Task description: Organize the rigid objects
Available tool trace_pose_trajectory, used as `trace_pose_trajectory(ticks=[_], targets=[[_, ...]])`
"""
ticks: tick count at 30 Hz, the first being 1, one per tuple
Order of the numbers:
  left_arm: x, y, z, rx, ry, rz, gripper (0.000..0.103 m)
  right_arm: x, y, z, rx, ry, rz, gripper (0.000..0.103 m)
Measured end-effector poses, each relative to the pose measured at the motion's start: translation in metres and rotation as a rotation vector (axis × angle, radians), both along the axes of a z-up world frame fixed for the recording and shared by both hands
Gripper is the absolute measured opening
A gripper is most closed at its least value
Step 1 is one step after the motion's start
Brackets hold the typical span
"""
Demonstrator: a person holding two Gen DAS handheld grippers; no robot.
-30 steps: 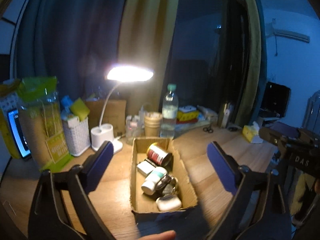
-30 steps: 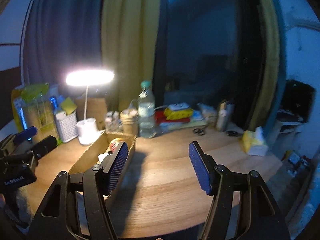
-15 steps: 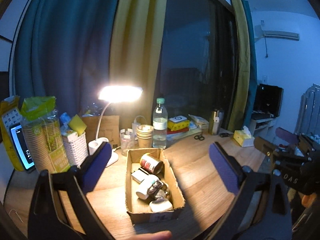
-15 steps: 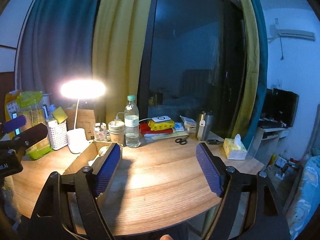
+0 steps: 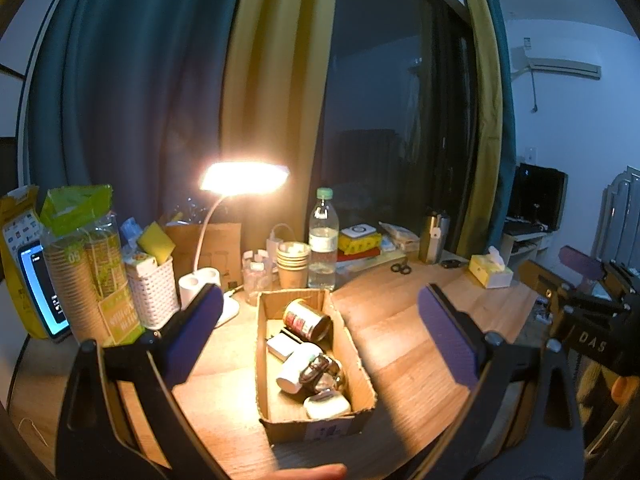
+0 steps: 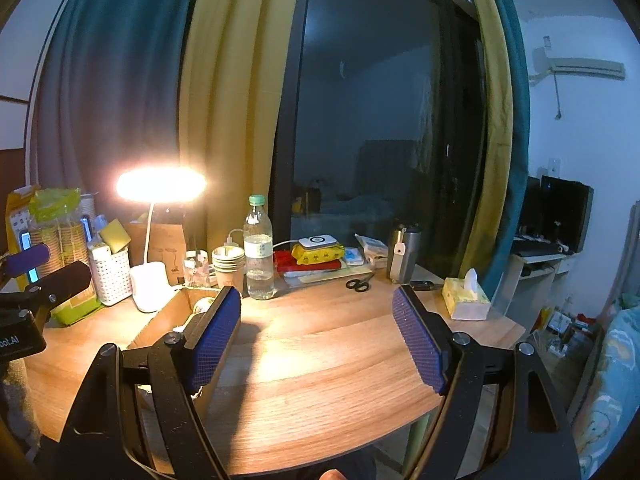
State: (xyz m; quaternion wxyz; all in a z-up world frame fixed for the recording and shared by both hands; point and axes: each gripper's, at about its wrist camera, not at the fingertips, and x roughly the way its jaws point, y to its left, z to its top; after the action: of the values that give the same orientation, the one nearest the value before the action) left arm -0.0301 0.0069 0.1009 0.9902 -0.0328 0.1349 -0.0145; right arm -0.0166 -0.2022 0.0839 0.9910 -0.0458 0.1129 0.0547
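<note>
Left wrist view: left gripper has pulled back and risen over the last second, jaws wide apart, holding nothing; the can, white bottle and other small items all sit inside the cardboard box on the desk. Right wrist view: right gripper has backed off too, spread wide and empty over bare wood, box at its left. With both claws clear, this fits either a finished sort or a pause.
</note>
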Motion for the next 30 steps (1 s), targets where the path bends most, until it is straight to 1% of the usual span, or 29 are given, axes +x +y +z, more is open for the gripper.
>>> trace_pose_trajectory(ticks=[30], targets=[[0.0009,0.0007,-0.0018,0.0,-0.003,-0.001,0.099,-0.0007,-0.0006,-0.0031,-0.003,0.006,-0.003,0.081]])
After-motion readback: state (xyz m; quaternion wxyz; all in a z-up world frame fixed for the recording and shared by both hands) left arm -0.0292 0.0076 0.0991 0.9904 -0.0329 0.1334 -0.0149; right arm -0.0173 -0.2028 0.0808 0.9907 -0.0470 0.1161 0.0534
